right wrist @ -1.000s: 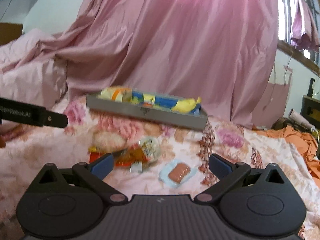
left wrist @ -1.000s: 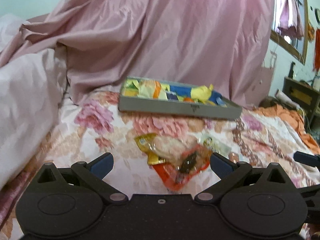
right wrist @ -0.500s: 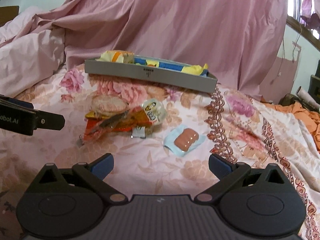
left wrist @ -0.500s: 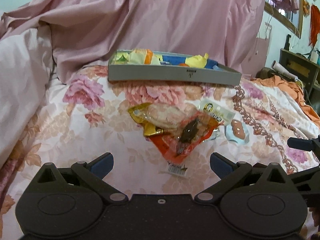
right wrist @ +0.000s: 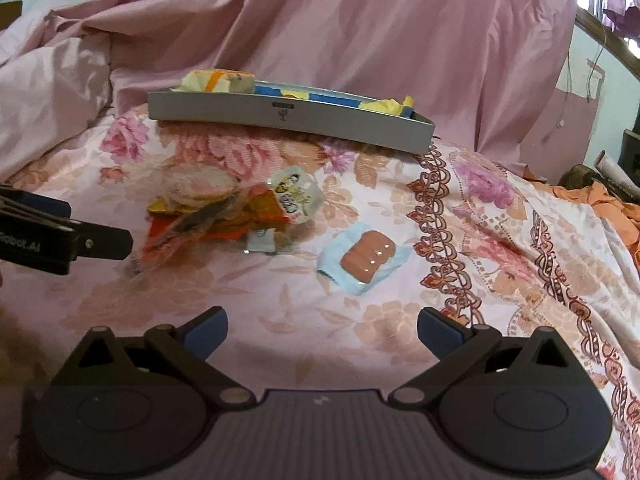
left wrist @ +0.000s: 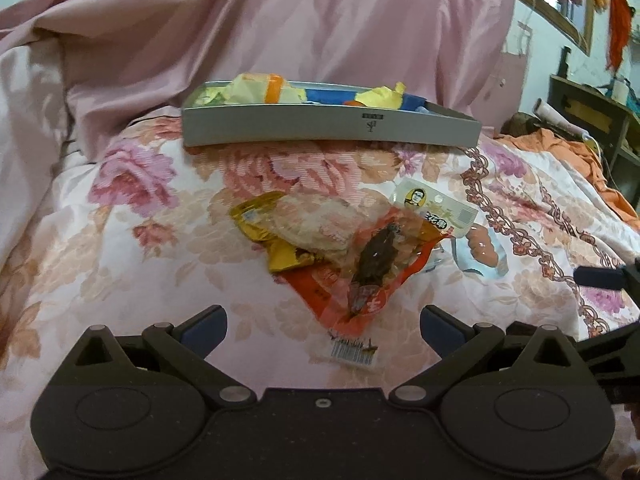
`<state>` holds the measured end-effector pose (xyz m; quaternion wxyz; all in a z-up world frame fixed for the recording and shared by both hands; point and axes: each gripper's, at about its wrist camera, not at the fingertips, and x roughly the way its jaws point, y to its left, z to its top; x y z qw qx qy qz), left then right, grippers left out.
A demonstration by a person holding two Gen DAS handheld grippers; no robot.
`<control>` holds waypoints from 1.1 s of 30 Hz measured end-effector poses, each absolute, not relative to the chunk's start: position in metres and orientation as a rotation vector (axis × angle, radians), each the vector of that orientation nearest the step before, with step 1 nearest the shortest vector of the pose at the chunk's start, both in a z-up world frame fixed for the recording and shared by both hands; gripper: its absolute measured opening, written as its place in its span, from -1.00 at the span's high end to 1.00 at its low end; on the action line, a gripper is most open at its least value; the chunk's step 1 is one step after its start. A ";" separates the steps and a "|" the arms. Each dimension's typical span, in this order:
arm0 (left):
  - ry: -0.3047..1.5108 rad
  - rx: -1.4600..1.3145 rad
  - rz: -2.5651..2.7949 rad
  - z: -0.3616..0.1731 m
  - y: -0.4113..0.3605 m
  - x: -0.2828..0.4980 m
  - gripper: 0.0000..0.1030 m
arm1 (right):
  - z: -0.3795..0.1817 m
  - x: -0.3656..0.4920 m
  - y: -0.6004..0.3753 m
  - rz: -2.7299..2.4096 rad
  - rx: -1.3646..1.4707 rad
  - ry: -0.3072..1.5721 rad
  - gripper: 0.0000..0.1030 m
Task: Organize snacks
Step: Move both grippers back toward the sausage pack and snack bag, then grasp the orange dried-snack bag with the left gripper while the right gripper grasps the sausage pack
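Lying across the bed is a floral sheet point(left wrist: 120, 216), and pink drapery point(left wrist: 280, 32) is heaped at the far side from nine o'clock round to one. The left gripper point(left wrist: 323, 326) hangs low over the sheet with its jaws spread wide and nothing between them. Just ahead of it at twelve o'clock sits a pile of snacks: a gold packet point(left wrist: 276, 236) at the left, a clear pack with a pale round cake point(left wrist: 308, 224) overlapping it, and an orange wrapper point(left wrist: 360, 276) with a dark piece inside lying partly on top, its barcode end nearest the fingers. Touching the pile at one o'clock is a white packet point(left wrist: 434, 210) with a face printed on it. Just beside that, toward two o'clock, lies a blue sausage pack point(left wrist: 480, 250), a little apart from the pile.

Beyond the pile at twelve o'clock stands a grey tray point(left wrist: 328, 128) against the drapery, already holding yellow, orange and blue wrappers. An orange cloth point(left wrist: 560, 148) is bunched at two o'clock past the bed edge, with dark furniture behind it.

The right gripper point(right wrist: 322, 330) is likewise released, jaws wide, holding nothing. From its view the sausage pack point(right wrist: 366, 258) lies at twelve o'clock, nothing between it and the fingers, with the pile at eleven and the left gripper's arm reaching in from nine o'clock beside the orange wrapper point(right wrist: 224, 224). The tray point(right wrist: 280, 114) stands farther back at twelve.
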<state>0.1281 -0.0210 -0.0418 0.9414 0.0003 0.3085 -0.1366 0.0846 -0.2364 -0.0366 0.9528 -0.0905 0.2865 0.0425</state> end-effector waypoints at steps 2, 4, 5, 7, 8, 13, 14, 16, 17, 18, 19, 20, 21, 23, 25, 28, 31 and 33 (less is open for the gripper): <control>0.626 0.015 -0.296 -0.043 -0.024 0.134 -0.98 | -0.038 0.092 -0.239 0.086 -0.190 0.580 -1.00; 0.629 0.022 -0.318 -0.044 -0.025 0.140 -0.98 | -0.039 0.100 -0.241 0.090 -0.195 0.576 -1.00; 0.632 0.021 -0.329 -0.045 -0.026 0.143 -0.98 | -0.040 0.104 -0.242 0.093 -0.197 0.575 -1.00; 0.636 0.019 -0.348 -0.046 -0.028 0.150 -0.98 | -0.041 0.114 -0.245 0.103 -0.200 0.573 -0.99; 0.638 0.018 -0.355 -0.046 -0.029 0.153 -0.98 | -0.042 0.119 -0.247 0.106 -0.199 0.573 -1.00; 0.659 -0.001 -0.403 -0.051 -0.035 0.170 -0.98 | -0.047 0.147 -0.257 0.109 -0.174 0.579 -0.99; 0.663 -0.007 -0.412 -0.051 -0.036 0.173 -0.98 | -0.048 0.151 -0.258 0.109 -0.169 0.581 -0.99; 0.672 -0.020 -0.427 -0.053 -0.039 0.179 -0.98 | -0.050 0.160 -0.261 0.114 -0.156 0.584 -0.99; 0.678 -0.028 -0.441 -0.054 -0.040 0.183 -0.96 | -0.052 0.166 -0.262 0.118 -0.148 0.587 -0.99; 0.684 -0.033 -0.452 -0.055 -0.041 0.185 -0.91 | -0.053 0.170 -0.263 0.119 -0.142 0.591 -0.99; 0.691 -0.036 -0.466 -0.056 -0.043 0.188 -0.89 | -0.054 0.174 -0.264 0.118 -0.139 0.593 -0.99; 0.695 -0.038 -0.476 -0.057 -0.045 0.190 -0.85 | -0.055 0.178 -0.265 0.114 -0.137 0.595 -0.99; 0.699 -0.040 -0.486 -0.057 -0.046 0.191 -0.79 | -0.056 0.182 -0.266 0.112 -0.135 0.599 -0.99; 0.714 -0.054 -0.500 -0.059 -0.046 0.194 -0.67 | -0.059 0.188 -0.269 0.109 -0.125 0.612 -0.99; 0.735 -0.071 -0.512 -0.061 -0.046 0.197 -0.55 | -0.061 0.193 -0.271 0.111 -0.107 0.623 -0.98; 0.740 -0.068 -0.517 -0.060 -0.047 0.199 -0.34 | -0.064 0.197 -0.273 0.129 -0.083 0.636 -0.88; 0.756 -0.046 -0.496 -0.059 -0.051 0.199 -0.12 | -0.064 0.200 -0.274 0.142 -0.065 0.640 -0.76; 0.761 -0.051 -0.492 -0.058 -0.052 0.198 -0.01 | -0.064 0.201 -0.277 0.144 -0.045 0.643 -0.61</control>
